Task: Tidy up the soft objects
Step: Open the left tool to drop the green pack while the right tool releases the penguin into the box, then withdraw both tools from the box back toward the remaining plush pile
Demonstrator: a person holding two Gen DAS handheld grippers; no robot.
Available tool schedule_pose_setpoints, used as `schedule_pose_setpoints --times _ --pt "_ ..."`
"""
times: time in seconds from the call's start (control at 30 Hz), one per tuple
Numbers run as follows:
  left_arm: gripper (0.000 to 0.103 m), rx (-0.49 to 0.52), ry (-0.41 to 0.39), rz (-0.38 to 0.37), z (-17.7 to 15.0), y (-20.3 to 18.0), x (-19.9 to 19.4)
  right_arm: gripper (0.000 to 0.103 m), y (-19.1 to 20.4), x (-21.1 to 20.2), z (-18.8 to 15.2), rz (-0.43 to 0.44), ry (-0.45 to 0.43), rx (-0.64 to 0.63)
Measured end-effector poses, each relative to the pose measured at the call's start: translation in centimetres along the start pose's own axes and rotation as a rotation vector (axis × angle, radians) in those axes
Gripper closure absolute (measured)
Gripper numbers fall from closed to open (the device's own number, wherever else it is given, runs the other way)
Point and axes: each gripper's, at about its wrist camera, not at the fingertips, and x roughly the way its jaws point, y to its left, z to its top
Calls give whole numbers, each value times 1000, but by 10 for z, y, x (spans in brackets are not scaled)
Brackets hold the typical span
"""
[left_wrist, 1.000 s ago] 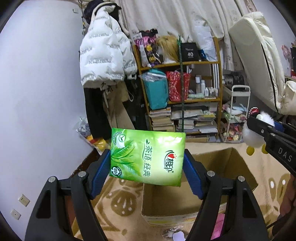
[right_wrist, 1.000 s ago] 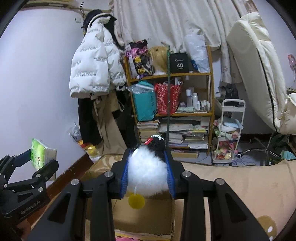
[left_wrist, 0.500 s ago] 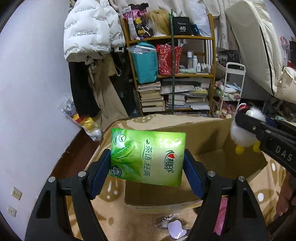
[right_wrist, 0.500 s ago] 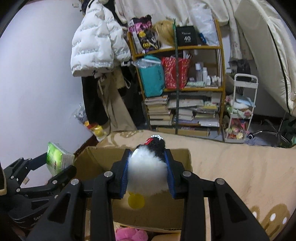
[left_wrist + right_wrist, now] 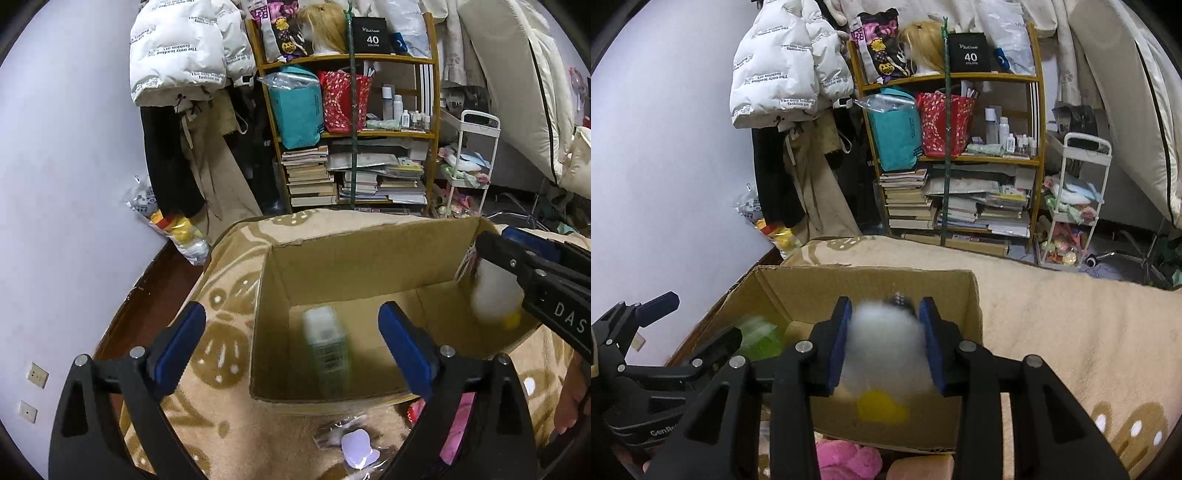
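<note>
Left gripper (image 5: 291,347) has just spread, dropping the green tissue pack (image 5: 327,350) into the brown cardboard box (image 5: 354,258); right gripper (image 5: 884,343), easing apart around the blurred, seemingly slipping fluffy white plush toy (image 5: 882,347), should open fully over the box

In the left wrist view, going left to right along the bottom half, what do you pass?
Left gripper left finger → green tissue pack in the cardboard box → left gripper's right finger → white plush toy → right gripper.

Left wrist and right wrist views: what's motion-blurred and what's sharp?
Left wrist view: the green tissue pack inside the cardboard box is smeared, as is the white plush toy; the bookshelf and left gripper stay sharp. Right wrist view: the same toy between the right gripper's fingers is blurred; fisheye bends the edges.
</note>
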Motion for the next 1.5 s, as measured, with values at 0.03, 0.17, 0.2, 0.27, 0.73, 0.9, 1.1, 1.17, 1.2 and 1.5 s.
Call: schedule_pose_setpoints --times 0.03,0.17,0.2,0.27,0.73,0.9,1.1,1.17,1.2,1.5 --pt "9 -4 9 1 0 1 1 52 -1 0 0 2 1 8" --pt "9 -19 14 9 -2 7 -3 33 -5 -5 1 19 -10 49" --pt "9 -22 15 10 -2 9 -5 26 -7 -8 1 28 -17 66" --pt "8 -30 18 12 -3 12 -9 13 -8 -13 0 34 -33 84" --pt "3 -53 36 -8 -20 31 -56 0 -9 -70 -6 -26 -49 87" --pt "3 -66 53 -38 -32 34 -76 0 -8 -92 -15 -19 -22 100" --pt "3 -40 86 -46 -52 28 -99 0 -1 -117 -29 -19 0 89" --pt "3 -41 109 -61 -61 25 -104 0 2 -120 -36 -19 28 82" --pt "3 -39 121 -65 -66 24 -106 0 3 -122 -39 -19 40 75" --pt "3 -43 155 -71 -88 13 -117 0 8 -132 -63 -16 120 82"
